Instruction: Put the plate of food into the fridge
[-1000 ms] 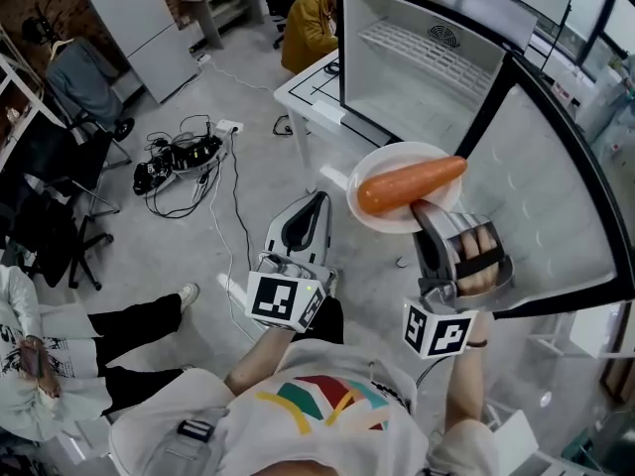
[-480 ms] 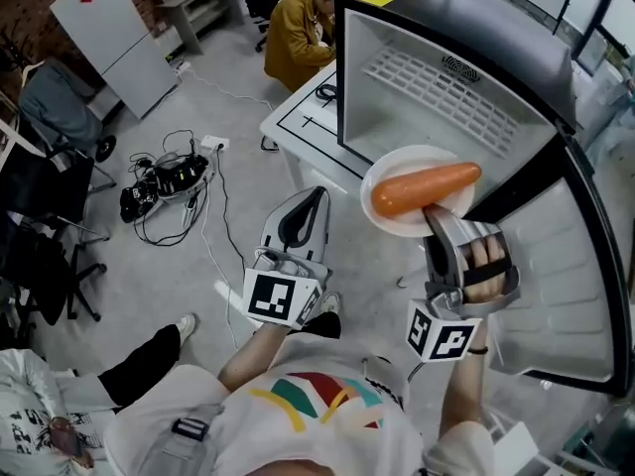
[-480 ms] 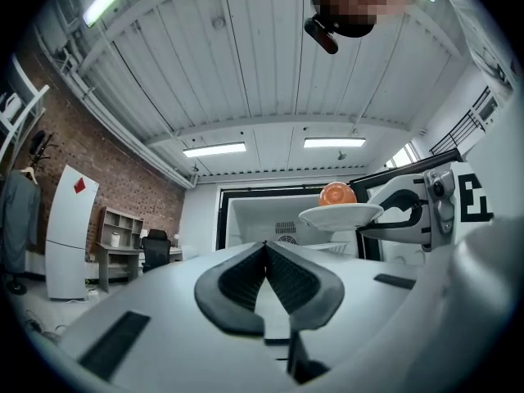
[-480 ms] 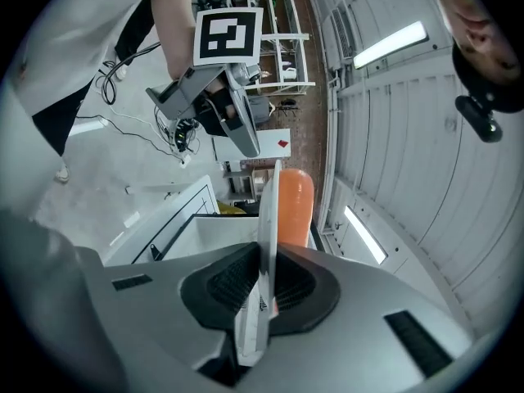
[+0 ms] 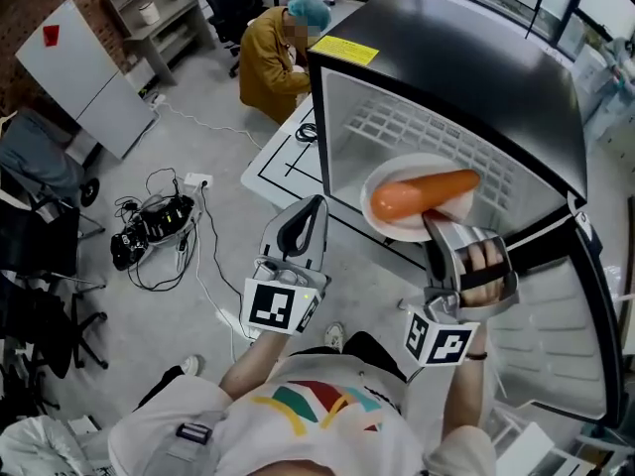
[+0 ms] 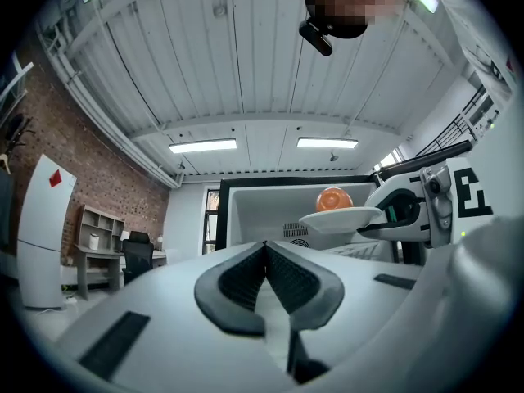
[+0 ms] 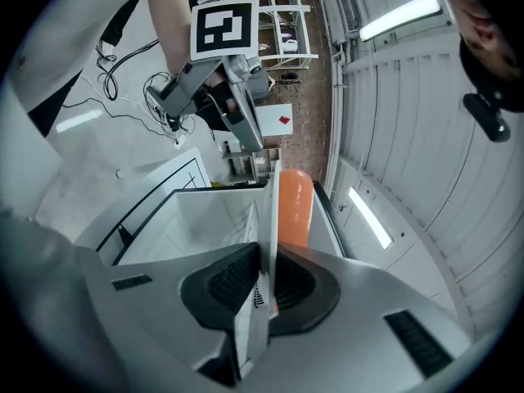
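Plate (image 5: pixel 395 226) with carrot (image 5: pixel 422 194) is hovering at fridge (image 5: pixel 446 67) mouth, right gripper (image 5: pixel 435 226) pinching its near rim; left gripper (image 5: pixel 313 206) is idling closed, empty. Keeping it level while sliding onto rack (image 5: pixel 417 132) should stop rolling.

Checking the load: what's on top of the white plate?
One carrot lies across the plate. The plate's middle beneath it is covered; the right gripper clamping the rim hides that edge.

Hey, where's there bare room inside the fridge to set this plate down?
The fridge looks bare inside: the wire shelf between its white walls holds nothing visible. Crowding is only at the opening: the right gripper clamps the plate with the carrot.
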Tool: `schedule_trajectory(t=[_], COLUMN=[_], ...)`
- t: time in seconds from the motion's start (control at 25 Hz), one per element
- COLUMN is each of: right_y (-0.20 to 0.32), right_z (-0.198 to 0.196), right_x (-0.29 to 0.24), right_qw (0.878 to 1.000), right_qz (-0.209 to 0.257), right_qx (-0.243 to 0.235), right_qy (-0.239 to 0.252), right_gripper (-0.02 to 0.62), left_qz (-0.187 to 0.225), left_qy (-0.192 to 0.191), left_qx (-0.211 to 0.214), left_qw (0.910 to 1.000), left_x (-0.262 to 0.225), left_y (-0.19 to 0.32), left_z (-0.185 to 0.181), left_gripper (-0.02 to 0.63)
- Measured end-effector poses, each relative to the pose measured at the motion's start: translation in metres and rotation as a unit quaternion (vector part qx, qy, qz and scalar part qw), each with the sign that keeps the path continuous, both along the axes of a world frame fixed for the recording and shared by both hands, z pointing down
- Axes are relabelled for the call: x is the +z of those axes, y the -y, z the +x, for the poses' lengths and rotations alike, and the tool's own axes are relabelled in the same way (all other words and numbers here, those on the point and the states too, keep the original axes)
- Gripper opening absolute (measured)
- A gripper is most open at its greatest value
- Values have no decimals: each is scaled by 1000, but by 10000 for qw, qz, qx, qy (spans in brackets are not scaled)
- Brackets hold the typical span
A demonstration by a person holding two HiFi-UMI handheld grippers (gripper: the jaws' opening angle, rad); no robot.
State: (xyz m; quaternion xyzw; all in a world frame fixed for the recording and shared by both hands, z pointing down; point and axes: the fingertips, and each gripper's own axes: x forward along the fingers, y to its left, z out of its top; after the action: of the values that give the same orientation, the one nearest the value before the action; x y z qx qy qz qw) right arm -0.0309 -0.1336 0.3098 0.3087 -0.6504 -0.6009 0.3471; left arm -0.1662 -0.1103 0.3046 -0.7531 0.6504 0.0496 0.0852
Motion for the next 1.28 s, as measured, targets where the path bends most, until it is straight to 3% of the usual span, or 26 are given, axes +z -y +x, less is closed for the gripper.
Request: schedule_trajectory(t=[0.28,0.6,0.68,1.12,1.28], right_y=[41,53,54,76,89], right_z=[5,-3,-4,-5,-3], right_x=[9,6,4,-7,-3], right_qw=[9998,9996,9994,9956,9909], right_qz=[-127,-181,-209,-62,-205], right_qx=[154,6,42,910,1312], right_qy=[87,231,259,222,230], right_gripper=[31,31,31,31,31], left_qz=[-86,43,72,170,197], left_qy=[-65,336,292,142,154], left_qx=[89,140,197,1006,1343], left_qw=[9999,9993,9994,9947,9906], left_x=[7,0,-3,-16,-16], left_y=[49,77,82,116,125], left_z=[4,26,26,26,29], left_gripper=[6,6,6,6,6])
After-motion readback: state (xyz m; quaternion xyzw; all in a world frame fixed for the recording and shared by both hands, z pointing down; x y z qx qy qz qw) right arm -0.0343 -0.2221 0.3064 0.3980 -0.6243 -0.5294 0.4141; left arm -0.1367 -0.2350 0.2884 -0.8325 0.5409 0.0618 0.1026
